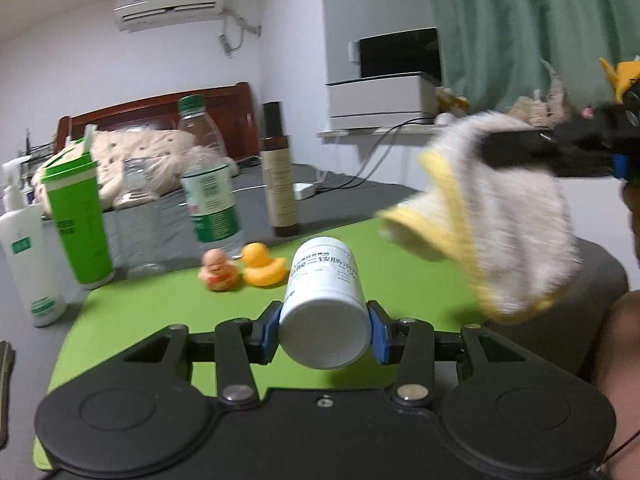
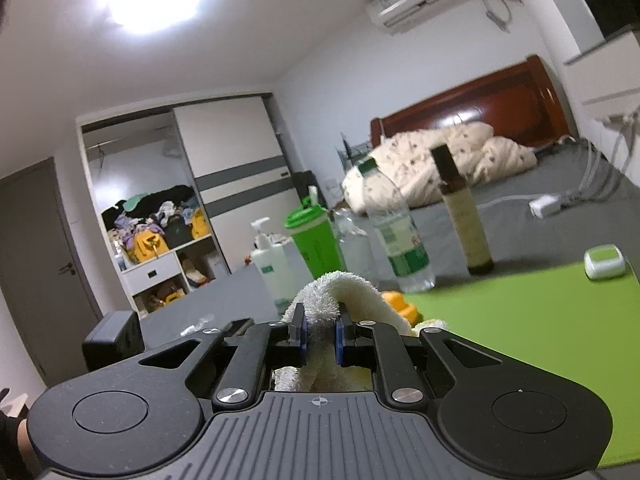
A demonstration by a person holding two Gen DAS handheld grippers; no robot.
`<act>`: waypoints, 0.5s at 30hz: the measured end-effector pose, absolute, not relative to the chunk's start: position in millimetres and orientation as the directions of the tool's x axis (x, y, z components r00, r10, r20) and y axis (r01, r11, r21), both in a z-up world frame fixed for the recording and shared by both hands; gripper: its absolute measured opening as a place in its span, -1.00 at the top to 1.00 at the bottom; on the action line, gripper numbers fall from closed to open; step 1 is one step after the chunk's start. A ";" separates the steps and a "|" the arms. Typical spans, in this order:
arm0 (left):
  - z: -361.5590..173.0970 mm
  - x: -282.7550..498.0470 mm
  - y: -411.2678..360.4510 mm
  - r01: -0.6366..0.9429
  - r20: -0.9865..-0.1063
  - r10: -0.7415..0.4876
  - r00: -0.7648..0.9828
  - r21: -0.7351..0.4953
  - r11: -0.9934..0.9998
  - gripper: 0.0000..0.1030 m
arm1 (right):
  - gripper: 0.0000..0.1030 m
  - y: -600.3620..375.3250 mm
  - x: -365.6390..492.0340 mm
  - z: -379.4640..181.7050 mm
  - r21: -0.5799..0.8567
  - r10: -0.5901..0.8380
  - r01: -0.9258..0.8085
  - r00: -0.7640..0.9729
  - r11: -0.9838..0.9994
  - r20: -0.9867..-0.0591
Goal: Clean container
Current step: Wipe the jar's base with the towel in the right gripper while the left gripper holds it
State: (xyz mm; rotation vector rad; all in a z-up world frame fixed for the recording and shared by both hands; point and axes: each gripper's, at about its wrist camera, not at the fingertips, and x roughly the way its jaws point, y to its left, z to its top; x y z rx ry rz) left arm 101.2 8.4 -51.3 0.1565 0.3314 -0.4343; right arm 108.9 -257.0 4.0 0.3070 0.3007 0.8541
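A white pill bottle [image 1: 325, 300] with a printed label lies on its side between the blue pads of my left gripper [image 1: 325, 330], which is shut on it, its base toward the camera, lifted above the green mat [image 1: 400, 264]. A white cloth with a yellow edge [image 1: 492, 216] hangs in the air to the right of the bottle, apart from it. My right gripper [image 2: 320, 336] is shut on that cloth [image 2: 340, 292], which folds up over its fingers. In the left wrist view the right gripper [image 1: 520, 148] comes in from the right edge.
Behind the mat stand a green tumbler [image 1: 78, 220], a white pump bottle [image 1: 28, 256], a clear glass [image 1: 140, 216], a water bottle [image 1: 208, 184] and a brown spray bottle [image 1: 280, 176]. Two rubber ducks [image 1: 240, 268] sit on the mat. A small white-green box [image 2: 604, 262] lies at the far corner.
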 end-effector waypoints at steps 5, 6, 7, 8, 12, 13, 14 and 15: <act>-60.9 94.9 -6.5 0.468 -0.368 -0.416 0.832 0.062 0.881 0.17 | 0.76 -227.1 107.8 10.6 0.292 0.782 -0.728 0.600 0.620 -0.168; -63.2 93.7 -7.7 0.470 -0.375 -0.417 0.828 0.058 0.881 0.17 | 0.76 -220.8 109.2 8.1 0.286 0.786 -0.733 0.589 0.617 -0.185; -65.5 92.5 -8.7 0.470 -0.382 -0.417 0.825 0.054 0.881 0.17 | 0.76 -216.0 110.5 5.0 0.286 0.791 -0.738 0.578 0.611 -0.198; -67.8 91.3 -9.7 0.471 -0.389 -0.417 0.821 0.051 0.881 0.17 | 0.76 -211.2 111.7 1.9 0.286 0.796 -0.743 0.567 0.605 -0.211; -71.2 90.8 -9.6 0.469 -0.393 -0.416 0.820 0.047 0.882 0.17 | 0.76 -200.0 112.9 -14.2 0.299 0.807 -0.750 0.531 0.590 -0.260; -71.6 91.0 -9.5 0.470 -0.393 -0.415 0.820 0.048 0.882 0.17 | 0.76 -198.2 113.3 -18.0 0.304 0.808 -0.750 0.524 0.588 -0.270; -71.9 91.2 -9.5 0.470 -0.394 -0.415 0.820 0.050 0.881 0.17 | 0.76 -196.7 113.7 -21.7 0.308 0.808 -0.749 0.517 0.586 -0.280; -72.3 91.4 -9.4 0.471 -0.394 -0.415 0.820 0.051 0.881 0.17 | 0.76 -195.7 114.0 -25.3 0.312 0.808 -0.748 0.512 0.586 -0.290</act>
